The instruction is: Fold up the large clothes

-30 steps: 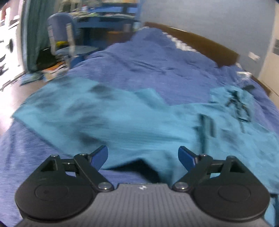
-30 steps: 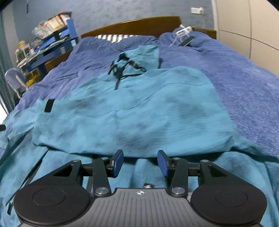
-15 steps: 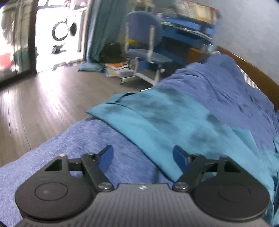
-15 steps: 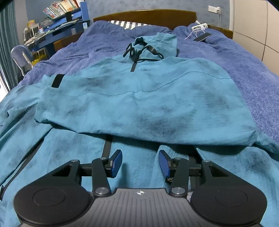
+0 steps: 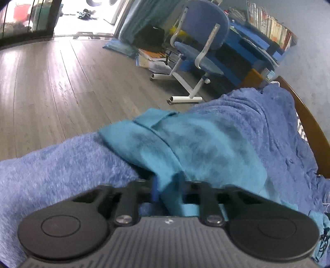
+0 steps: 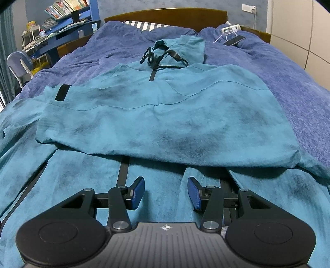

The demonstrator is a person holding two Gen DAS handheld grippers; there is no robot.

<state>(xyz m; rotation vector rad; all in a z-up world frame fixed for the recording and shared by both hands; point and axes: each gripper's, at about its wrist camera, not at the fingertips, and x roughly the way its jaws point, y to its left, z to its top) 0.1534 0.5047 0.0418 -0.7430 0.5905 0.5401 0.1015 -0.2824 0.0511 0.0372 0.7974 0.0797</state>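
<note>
A large teal hooded jacket (image 6: 165, 115) lies spread on a blue bedspread (image 6: 288, 86), hood and black drawstrings (image 6: 160, 57) toward the headboard, one sleeve folded across the chest. In the left wrist view its other sleeve (image 5: 185, 144) stretches toward the bed's edge. My left gripper (image 5: 168, 189) is shut on that teal sleeve fabric. My right gripper (image 6: 166, 192) is open and empty, just above the jacket's lower front near a black zipper strip (image 6: 122, 173).
A blue desk chair (image 5: 198, 47) and a wooden floor (image 5: 51, 82) lie beyond the bed's left edge. A blue desk with books (image 6: 61, 22) stands at the far left. A phone and charger (image 6: 233, 39) lie by the wooden headboard (image 6: 165, 15).
My left gripper swung left to the sleeve and closed on its fabric. My right gripper stayed open and moved slightly back over the jacket's lower front.
</note>
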